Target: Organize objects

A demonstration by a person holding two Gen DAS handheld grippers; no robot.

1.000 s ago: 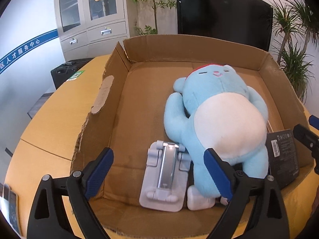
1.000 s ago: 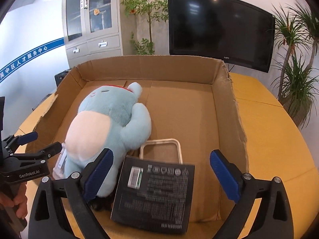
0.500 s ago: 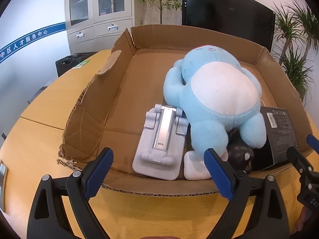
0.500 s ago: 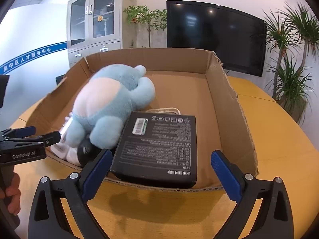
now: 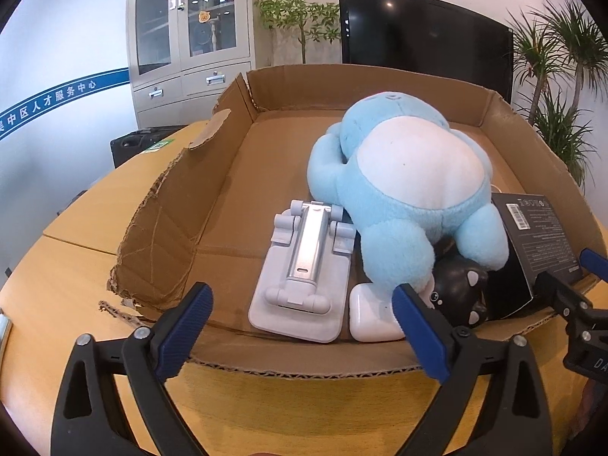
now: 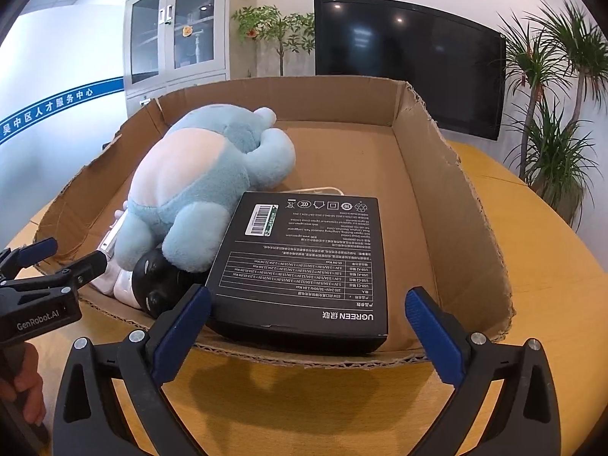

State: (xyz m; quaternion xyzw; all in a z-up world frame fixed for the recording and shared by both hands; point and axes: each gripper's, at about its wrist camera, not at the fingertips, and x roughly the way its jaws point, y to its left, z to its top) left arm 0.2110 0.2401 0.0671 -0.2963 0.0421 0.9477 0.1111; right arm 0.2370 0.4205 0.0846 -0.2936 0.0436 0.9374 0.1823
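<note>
Now both claws, left point(image 5: 302, 321) and right point(image 6: 307, 325), sit withdrawn outside the box point(image 5: 159, 235), wide, empty. Black figure point(image 5: 461, 296) half hidden under plush point(image 5: 410, 178).

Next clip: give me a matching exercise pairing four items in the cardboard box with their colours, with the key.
Items:
1. plush toy
2. phone stand
3. UGREEN box
4. cardboard box

Colours:
A. brown
B. light blue with a white belly
C. black with white print
D. white with a silver centre bar

Pairs: 1-B, 2-D, 3-C, 4-A
</note>
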